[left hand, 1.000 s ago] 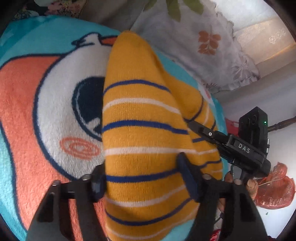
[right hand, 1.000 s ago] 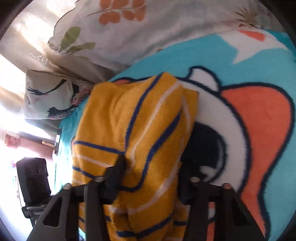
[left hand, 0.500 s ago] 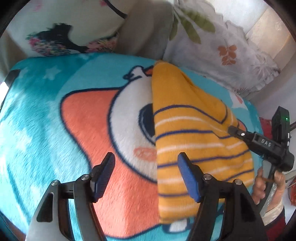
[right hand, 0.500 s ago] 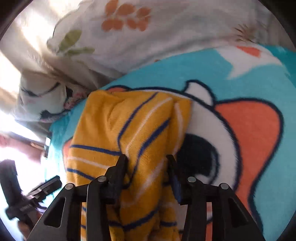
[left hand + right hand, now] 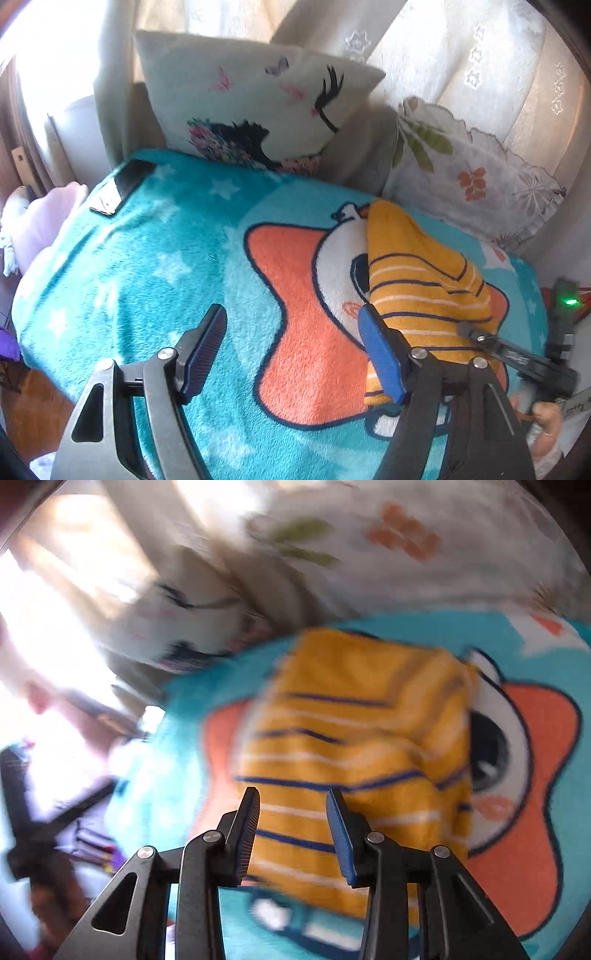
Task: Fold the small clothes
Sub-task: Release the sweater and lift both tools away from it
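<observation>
A folded yellow garment [image 5: 417, 291] with navy and white stripes lay on a teal fleece blanket [image 5: 147, 258] printed with an orange star-shaped cartoon figure. It covered the right part of that figure, near 2 pillows at the head of the bed: 1 printed with eyelashes [image 5: 251, 103], 1 with leaves [image 5: 469, 177]. A dark phone [image 5: 123, 186] rested flat near the blanket's far left corner.

The left gripper [image 5: 295, 354] stood wide apart above the blanket, its jaws having just been opening, with nothing between them; the garment lay just to the right of its right finger. The right gripper [image 5: 293, 834], seen through motion blur, hovered over the near end of the garment [image 5: 354, 746]; its jaws had just been closing to a narrow gap, and no cloth was pinched between the pads. A hand [image 5: 546, 424] showed at the lower right of the left view.
</observation>
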### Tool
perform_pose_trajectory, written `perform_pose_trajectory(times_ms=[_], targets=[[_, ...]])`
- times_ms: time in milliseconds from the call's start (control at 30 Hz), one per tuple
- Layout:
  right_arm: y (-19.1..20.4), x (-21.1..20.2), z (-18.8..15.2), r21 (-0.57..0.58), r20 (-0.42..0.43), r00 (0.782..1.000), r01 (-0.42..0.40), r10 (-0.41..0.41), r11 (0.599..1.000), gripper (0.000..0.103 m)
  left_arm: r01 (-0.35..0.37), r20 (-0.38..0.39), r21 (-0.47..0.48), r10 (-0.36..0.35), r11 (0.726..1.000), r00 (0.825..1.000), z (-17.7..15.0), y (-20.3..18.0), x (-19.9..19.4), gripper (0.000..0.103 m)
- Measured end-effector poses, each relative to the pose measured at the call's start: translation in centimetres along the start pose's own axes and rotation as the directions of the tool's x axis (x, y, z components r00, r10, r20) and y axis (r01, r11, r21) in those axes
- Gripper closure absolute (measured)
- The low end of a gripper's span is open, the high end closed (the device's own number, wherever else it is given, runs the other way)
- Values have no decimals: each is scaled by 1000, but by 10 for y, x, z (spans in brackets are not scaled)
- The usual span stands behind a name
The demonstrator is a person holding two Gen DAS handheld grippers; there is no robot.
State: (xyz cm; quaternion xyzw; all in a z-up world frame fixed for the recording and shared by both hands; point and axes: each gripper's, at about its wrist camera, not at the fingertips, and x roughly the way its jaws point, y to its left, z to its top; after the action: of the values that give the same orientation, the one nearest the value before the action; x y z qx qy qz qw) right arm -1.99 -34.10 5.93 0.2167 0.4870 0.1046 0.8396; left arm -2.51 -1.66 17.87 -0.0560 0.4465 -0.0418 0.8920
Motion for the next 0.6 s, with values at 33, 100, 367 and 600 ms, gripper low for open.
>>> perform_pose_trajectory(times_ms=[33, 100, 367, 600], targets=[[-21, 5, -3, 58, -20, 1000, 21, -20, 998, 83, -6, 11, 0, 6, 1000, 1000, -1, 0, -6, 29], [-52, 1, -9, 163, -32, 998, -44, 49, 986, 98, -24, 42, 6, 24, 1000, 999, -6, 1, -19, 26], [-15, -49, 11, 29, 126, 992, 20, -24, 999, 80, -223, 218, 31, 212, 974, 953, -21, -17, -54, 9], [-22, -1, -1, 33, 35, 999, 33, -34, 999, 66, -378, 345, -4, 356, 926, 869, -21, -25, -92, 0]])
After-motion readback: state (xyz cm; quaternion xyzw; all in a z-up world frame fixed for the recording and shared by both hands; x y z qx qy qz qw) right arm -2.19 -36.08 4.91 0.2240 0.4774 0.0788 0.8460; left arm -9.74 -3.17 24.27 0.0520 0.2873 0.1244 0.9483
